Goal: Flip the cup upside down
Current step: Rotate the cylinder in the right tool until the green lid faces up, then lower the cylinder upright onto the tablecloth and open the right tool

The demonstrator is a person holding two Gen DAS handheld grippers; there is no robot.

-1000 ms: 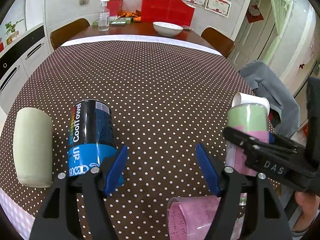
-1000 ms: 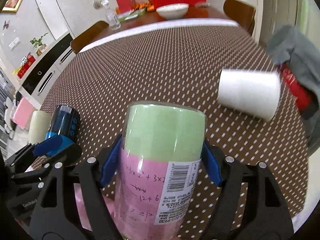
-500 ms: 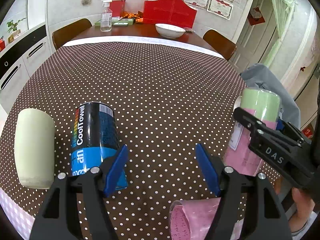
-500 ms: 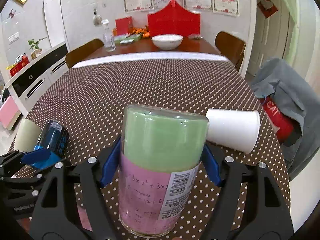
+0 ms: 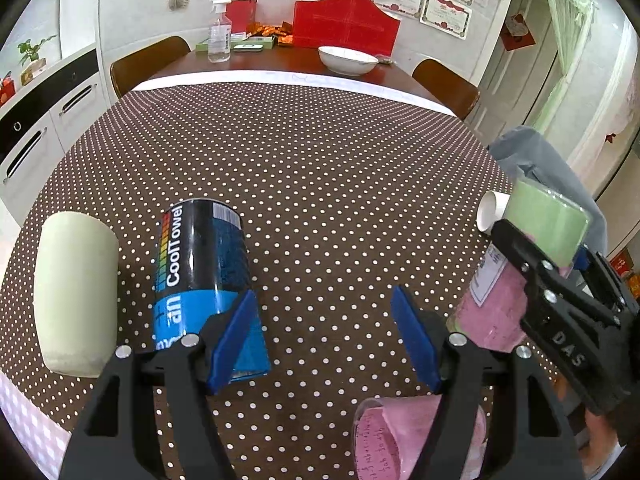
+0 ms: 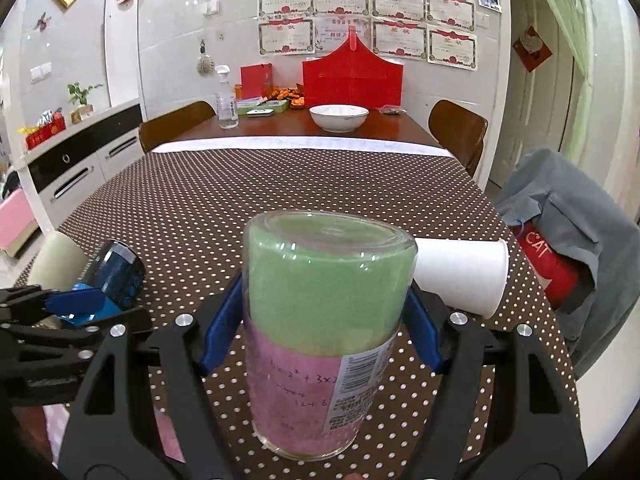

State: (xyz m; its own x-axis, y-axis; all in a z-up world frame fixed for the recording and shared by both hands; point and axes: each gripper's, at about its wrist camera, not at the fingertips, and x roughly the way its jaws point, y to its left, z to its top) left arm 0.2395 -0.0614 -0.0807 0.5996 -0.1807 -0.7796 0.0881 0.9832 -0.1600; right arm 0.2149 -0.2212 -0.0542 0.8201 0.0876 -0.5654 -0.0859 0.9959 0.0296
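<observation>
— Since one second ago, what changed on your side?

— Compared with then, my right gripper [image 6: 322, 328] holds the glass cup [image 6: 324, 320] more upright. Before, it leaned over the table; now its closed base points up and its mouth points down, close to the dotted tablecloth [image 6: 280, 184]. Whether the rim touches the cloth, I cannot tell.

— And the fingers?

— Both blue pads press the two sides of the cup, so the right one is clamped on it. My left gripper [image 5: 324, 336] has its fingers spread wide, with nothing between them.

— Where is the cup from the left camera?

— At the right edge, tilted a little, green paper above and pink paper below inside the glass.

— What lies around?

— A white paper cup [image 6: 460, 276] on its side just behind it. On the left, a blue can [image 5: 204, 276] and a pale green cup [image 5: 74, 292], both lying down. Under my left gripper lies another glass with pink paper [image 5: 400, 436].
</observation>
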